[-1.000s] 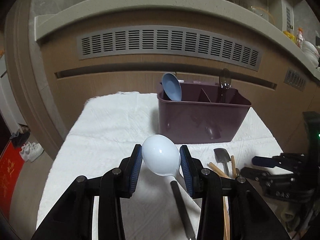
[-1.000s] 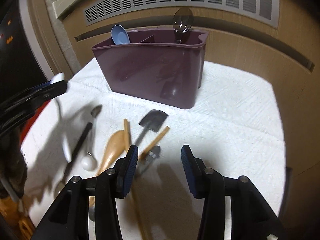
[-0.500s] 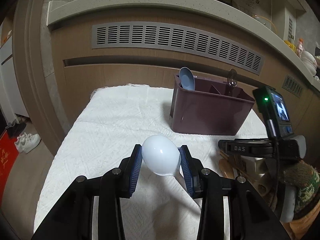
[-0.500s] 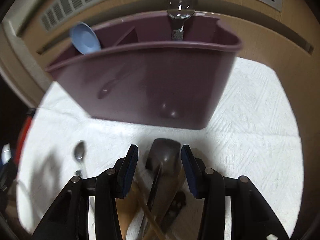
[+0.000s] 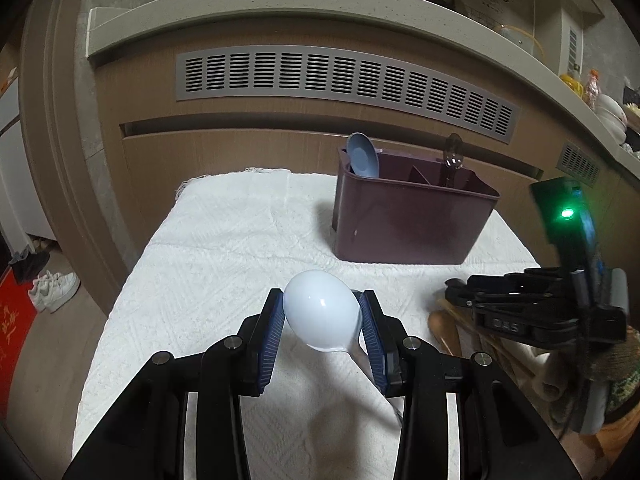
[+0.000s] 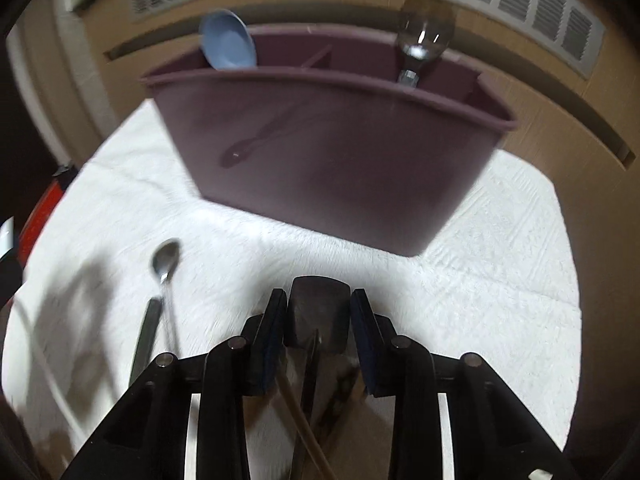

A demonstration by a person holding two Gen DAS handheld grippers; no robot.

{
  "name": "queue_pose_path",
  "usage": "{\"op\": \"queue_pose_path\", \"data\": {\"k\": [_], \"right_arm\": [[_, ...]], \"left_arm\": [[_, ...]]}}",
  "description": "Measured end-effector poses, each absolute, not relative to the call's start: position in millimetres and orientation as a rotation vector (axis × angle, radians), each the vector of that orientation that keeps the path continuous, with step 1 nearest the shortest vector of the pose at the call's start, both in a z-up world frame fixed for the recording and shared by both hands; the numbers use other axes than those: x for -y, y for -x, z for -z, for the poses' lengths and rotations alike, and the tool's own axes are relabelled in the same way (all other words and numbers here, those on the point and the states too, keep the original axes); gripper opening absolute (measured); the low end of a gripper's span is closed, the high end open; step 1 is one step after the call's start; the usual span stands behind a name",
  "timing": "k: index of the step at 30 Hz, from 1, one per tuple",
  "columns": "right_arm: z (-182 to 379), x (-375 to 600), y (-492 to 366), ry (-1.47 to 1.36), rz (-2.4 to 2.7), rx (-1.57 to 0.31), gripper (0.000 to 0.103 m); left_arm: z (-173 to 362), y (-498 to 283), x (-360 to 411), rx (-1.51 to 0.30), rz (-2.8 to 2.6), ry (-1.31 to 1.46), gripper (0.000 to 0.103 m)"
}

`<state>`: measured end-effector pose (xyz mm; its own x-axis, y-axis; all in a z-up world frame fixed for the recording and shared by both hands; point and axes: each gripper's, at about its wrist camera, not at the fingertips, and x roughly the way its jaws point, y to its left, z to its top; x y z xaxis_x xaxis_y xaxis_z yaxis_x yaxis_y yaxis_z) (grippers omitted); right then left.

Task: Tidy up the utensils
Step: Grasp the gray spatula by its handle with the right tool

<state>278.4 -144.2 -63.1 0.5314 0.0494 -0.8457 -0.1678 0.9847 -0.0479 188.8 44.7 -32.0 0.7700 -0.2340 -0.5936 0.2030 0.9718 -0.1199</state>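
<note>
A white textured cloth (image 5: 224, 248) covers the table before a wood-panelled wall with a grey slatted vent (image 5: 344, 76). The left gripper (image 5: 322, 320) clamps a glossy white spoon bowl (image 5: 322, 314); the right gripper (image 6: 319, 320) pinches a dark grey spatula head (image 6: 319, 312), near the maroon plastic caddy (image 6: 328, 160).

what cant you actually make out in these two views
- Left wrist view: the white spoon's handle end, hidden behind the left gripper.
- Right wrist view: motion blur, so whether the right gripper truly clamps the dark spatula.
- Both views: the purple caddy's floor, hidden by its walls.
</note>
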Motion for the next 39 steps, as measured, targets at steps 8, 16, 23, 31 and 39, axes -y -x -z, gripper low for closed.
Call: {"op": "queue_pose_path", "data": {"k": [8,16,23,31,39], "right_arm": [[14,158,-230,0.088,-0.258,-0.852,0.029],[-27,158,-191,0.088,-0.323,-0.721,0.004],[-6,165,-181,0.067,-0.384,-0.836,0.005],[42,111,-172,0.236,-0.491,-0.934,0.037],[70,86,-179,0.351,-0.525,-0.995,0.037]], "left_arm": [[17,-171,-21,-0.635,0.274,0.000,0.040],[-6,-150,-4,-0.596,0.291,-0.043,0.040],[4,-150,-15,-0.662,0.230,-0.037,0.040],[34,-160,-32,-0.741,0.178,-0.037,0.040],[43,-163,-39,-0.759,0.196,-0.008,0.040]]}}
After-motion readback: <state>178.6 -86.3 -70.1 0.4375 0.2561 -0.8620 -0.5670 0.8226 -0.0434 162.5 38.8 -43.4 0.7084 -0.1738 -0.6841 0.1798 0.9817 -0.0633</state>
